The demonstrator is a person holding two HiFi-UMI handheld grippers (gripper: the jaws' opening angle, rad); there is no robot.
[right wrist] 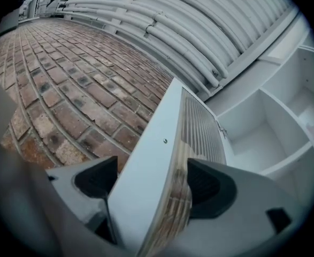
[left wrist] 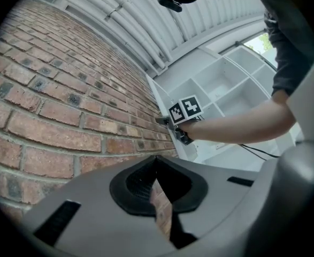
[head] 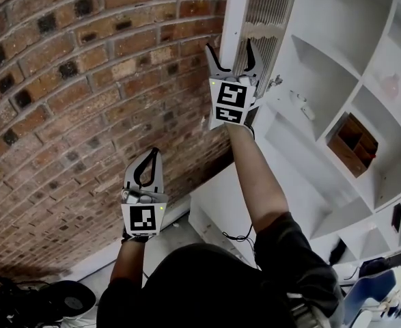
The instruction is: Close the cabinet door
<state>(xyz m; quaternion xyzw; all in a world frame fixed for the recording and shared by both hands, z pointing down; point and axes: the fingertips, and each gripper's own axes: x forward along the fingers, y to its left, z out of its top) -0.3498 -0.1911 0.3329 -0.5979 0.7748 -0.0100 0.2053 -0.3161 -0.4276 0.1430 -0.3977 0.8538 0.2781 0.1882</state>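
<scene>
Right gripper (head: 231,50) fingers clamp the cabinet door (head: 265,9) at 12 o'clock; left gripper (head: 149,157) fingers together, empty. Best swung steadily along the hinge arc.

So the cabinet door (head: 263,5) stands open between the brick wall (head: 63,80) on its left and the cabinet (head: 323,19) on its right. Its edge sits between the right gripper (head: 231,50) jaws. The left gripper (head: 149,157) is lower, in front of the wall. There's a box (head: 352,143) in one cabinet compartment.
</scene>
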